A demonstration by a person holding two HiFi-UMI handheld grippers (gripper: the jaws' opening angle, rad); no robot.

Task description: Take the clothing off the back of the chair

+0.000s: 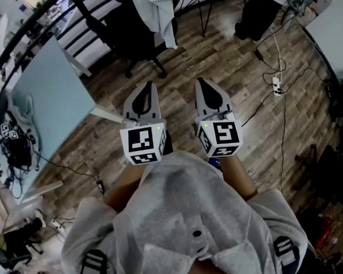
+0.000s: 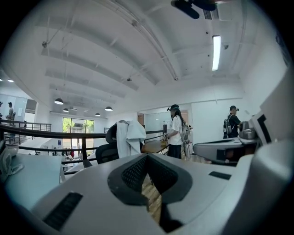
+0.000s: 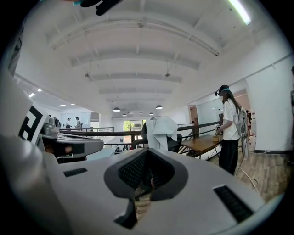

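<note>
In the head view, the left tongs (image 1: 149,85) and the right tongs (image 1: 202,81) are held side by side above the wooden floor (image 1: 236,60). Both are aimed at a black chair (image 1: 132,40) that is seen well ahead of them. The white clothing (image 1: 159,12) is draped over the back of that chair and is touched by neither tool. In the left gripper view the left tongs (image 2: 148,158) are seen clenched, tip against tip, with nothing held; only floorboards are glimpsed through the gap behind the tips. In the right gripper view the right tongs (image 3: 146,154) are likewise pressed together and empty. There the clothing (image 3: 161,130) is framed just above the closed tips, hung down over the chair back. A light blue tabletop (image 1: 53,91) is found to the left of the chair. In the left gripper view a person in a white top (image 2: 176,133) is seen standing at a wooden tabletop (image 2: 154,146) to the right of the chair.
</note>
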